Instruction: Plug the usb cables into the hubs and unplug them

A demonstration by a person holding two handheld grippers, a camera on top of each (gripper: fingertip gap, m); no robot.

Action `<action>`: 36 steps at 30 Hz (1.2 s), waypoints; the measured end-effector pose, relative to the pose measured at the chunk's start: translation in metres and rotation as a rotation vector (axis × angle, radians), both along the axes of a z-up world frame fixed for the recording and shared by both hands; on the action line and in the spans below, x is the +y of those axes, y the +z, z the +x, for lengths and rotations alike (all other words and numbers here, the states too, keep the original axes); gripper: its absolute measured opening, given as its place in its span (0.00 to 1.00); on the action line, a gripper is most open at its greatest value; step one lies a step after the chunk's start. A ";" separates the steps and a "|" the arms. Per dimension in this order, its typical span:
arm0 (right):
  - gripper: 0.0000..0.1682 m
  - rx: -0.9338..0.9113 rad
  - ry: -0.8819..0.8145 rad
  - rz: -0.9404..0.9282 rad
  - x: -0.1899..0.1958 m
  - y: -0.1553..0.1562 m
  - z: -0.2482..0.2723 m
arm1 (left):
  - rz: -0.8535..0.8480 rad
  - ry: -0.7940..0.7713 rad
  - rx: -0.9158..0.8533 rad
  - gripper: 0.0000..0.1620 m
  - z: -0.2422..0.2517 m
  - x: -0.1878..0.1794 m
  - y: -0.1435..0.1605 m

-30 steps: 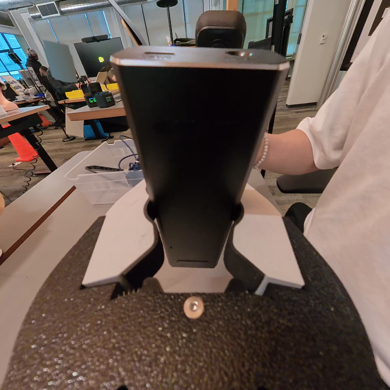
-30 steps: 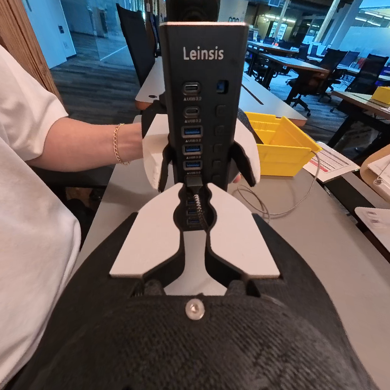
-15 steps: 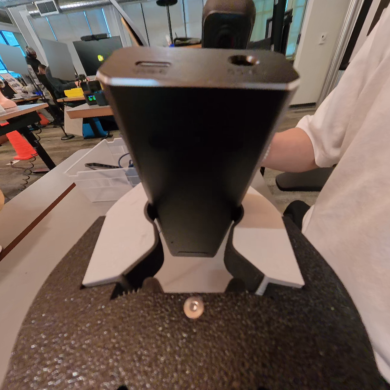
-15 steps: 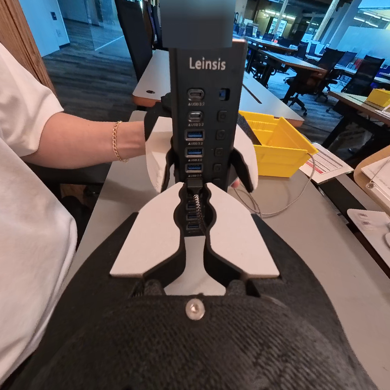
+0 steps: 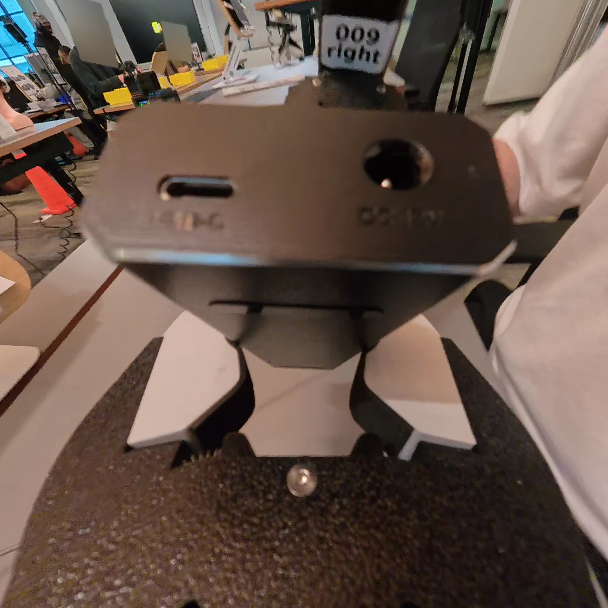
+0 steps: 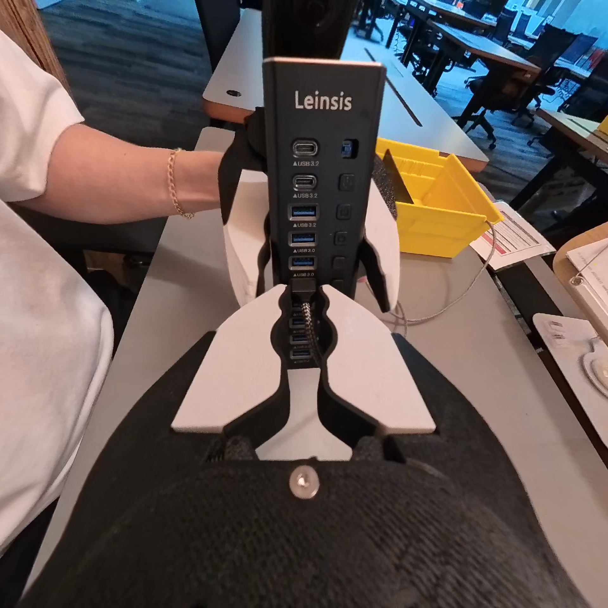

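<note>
1. The desk [image 6: 460,362] carries everything, and the black hub [image 6: 324,184] is held upright above it, port face toward the right wrist camera.
2. The left hand-held gripper [image 5: 301,332] has its jaws closed on the hub's lower body, one on each side, keeping it off the desk.
3. The right hand-held gripper [image 6: 304,291] has its jaws closed on the black plug [image 6: 303,285] of a braided usb cable [image 6: 309,324], and the plug sits at a port midway down the hub's column.
4. My read: one plug-in is at or near its end. Unplugging remains, and possibly further ports.
5. Hard to tell: whether the plug is fully seated, since the fingertips cover the joint.
6. The cable's other end runs off behind the hand-held grippers. The yellow bin [image 6: 437,210] is partly blocked, so its contents are unclear.
7. In the left wrist view the hub's end face fills the frame, blurred, hiding the port side entirely.
</note>
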State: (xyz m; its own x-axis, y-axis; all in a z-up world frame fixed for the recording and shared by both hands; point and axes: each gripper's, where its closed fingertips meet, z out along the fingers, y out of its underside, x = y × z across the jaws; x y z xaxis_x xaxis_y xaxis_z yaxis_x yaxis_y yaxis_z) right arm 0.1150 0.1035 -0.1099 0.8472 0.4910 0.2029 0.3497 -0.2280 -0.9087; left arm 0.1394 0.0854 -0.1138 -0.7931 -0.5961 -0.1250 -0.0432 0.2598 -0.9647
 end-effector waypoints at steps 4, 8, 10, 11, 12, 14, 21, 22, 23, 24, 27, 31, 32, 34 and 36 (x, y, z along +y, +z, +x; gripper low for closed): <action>0.08 0.061 -0.062 -0.047 0.008 -0.005 0.003 | 0.132 0.056 -0.042 0.44 0.005 0.009 -0.007; 0.09 0.074 -0.090 -0.073 0.007 -0.007 0.003 | 0.107 0.065 -0.039 0.44 0.005 0.010 -0.007; 0.09 0.015 -0.077 -0.097 0.004 -0.008 0.002 | 0.067 0.050 -0.042 0.44 0.004 0.007 -0.007; 0.09 0.020 -0.066 -0.104 0.002 -0.006 0.003 | 0.044 0.047 -0.043 0.44 0.004 0.006 -0.006; 0.09 0.038 -0.055 -0.114 0.001 -0.005 0.004 | 0.041 0.054 -0.047 0.44 0.005 0.006 -0.004; 0.09 0.006 -0.047 -0.120 0.000 -0.005 0.005 | 0.085 0.068 -0.057 0.44 0.006 0.006 -0.004; 0.09 0.097 -0.240 -0.014 -0.035 0.045 0.091 | 0.000 0.174 0.007 0.44 -0.008 0.054 -0.005; 0.09 0.087 -0.256 0.001 -0.038 0.049 0.098 | -0.025 0.190 -0.006 0.44 -0.010 0.061 0.001; 0.09 0.052 -0.233 -0.025 -0.040 0.047 0.097 | -0.027 0.214 -0.028 0.44 -0.011 0.068 0.007; 0.09 0.016 -0.238 -0.011 -0.040 0.049 0.096 | -0.028 0.231 -0.047 0.44 -0.012 0.073 0.013; 0.09 -0.136 -0.359 -0.032 -0.045 0.049 0.115 | -0.053 0.254 -0.080 0.44 -0.023 0.083 0.028; 0.08 -0.026 -0.478 -0.011 -0.037 0.054 0.140 | -0.064 0.269 -0.056 0.44 -0.034 0.093 0.027; 0.08 0.032 -0.463 -0.013 -0.027 0.049 0.136 | -0.059 0.274 -0.049 0.43 -0.035 0.095 0.024; 0.08 0.058 -0.402 -0.078 -0.005 0.024 0.123 | -0.060 0.289 -0.041 0.43 -0.036 0.100 0.020; 0.09 0.075 -0.337 -0.212 0.015 -0.012 0.109 | -0.075 0.303 -0.035 0.44 -0.035 0.104 0.017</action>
State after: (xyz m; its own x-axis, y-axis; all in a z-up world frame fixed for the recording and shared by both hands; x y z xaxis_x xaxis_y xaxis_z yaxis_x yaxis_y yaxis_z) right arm 0.2242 0.1185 -0.1219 0.9765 0.2075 0.0587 0.1582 -0.5041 -0.8490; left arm 0.1041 0.1891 -0.0964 -0.5735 -0.8135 -0.0960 -0.0746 0.1686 -0.9829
